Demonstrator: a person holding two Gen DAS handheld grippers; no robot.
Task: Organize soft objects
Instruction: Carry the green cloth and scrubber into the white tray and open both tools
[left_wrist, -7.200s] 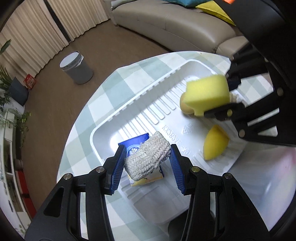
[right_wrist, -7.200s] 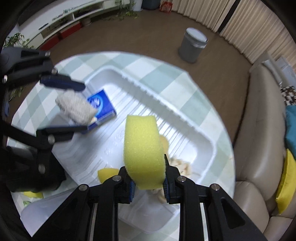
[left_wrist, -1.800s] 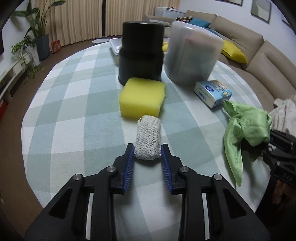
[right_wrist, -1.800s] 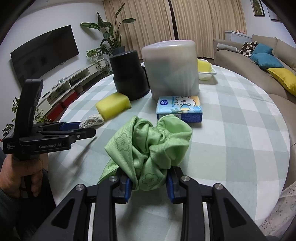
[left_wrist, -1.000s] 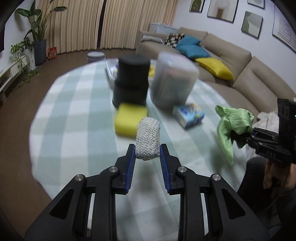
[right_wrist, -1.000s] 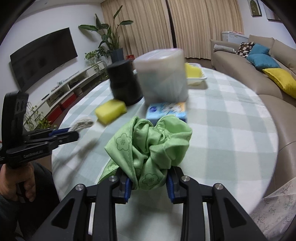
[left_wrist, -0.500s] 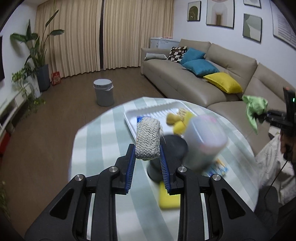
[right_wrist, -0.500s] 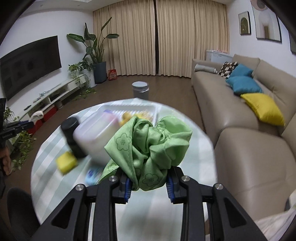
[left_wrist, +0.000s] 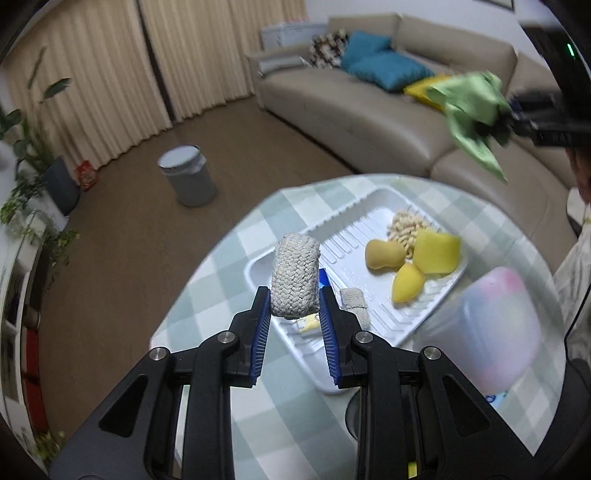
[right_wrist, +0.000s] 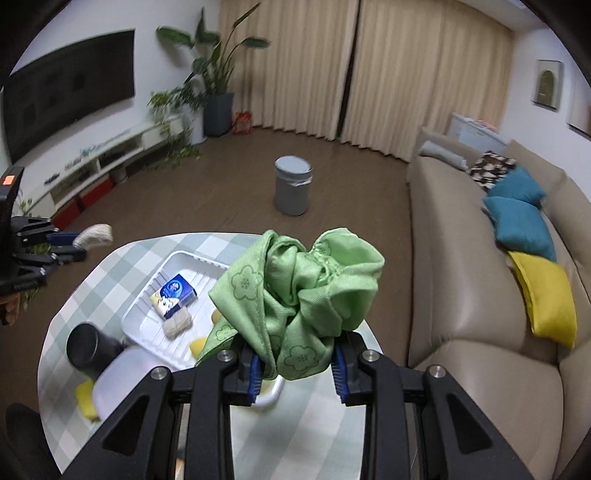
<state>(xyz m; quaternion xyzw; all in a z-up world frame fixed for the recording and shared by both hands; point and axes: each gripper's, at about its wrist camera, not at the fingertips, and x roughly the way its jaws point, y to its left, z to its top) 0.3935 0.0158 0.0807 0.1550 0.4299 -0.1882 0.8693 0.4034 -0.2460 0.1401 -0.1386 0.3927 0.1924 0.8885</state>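
Note:
My left gripper (left_wrist: 294, 295) is shut on a white woven scrubber (left_wrist: 295, 275) and holds it high above the near end of the white tray (left_wrist: 371, 197). It shows small in the right wrist view (right_wrist: 79, 242). My right gripper (right_wrist: 298, 363) is shut on a crumpled green cloth (right_wrist: 306, 291), held high over the table; it shows in the left wrist view (left_wrist: 471, 107) at the far right. The tray (right_wrist: 173, 262) holds a blue tissue pack (right_wrist: 175, 293), a second woven scrubber (right_wrist: 178, 322), yellow sponges (left_wrist: 436, 251) and a pale knotted piece (left_wrist: 406, 225).
A round checked table (left_wrist: 229, 266) carries a black cylinder (right_wrist: 86, 347), a translucent lidded container (left_wrist: 491, 328) and a yellow sponge (right_wrist: 86, 402). A grey bin (right_wrist: 293, 190) stands on the floor. A beige sofa (right_wrist: 472, 280) with cushions runs along the right.
Both grippers have lifted their loads off the table and swung high over it toward the tray. The left one now tilts down over the tray's near end.

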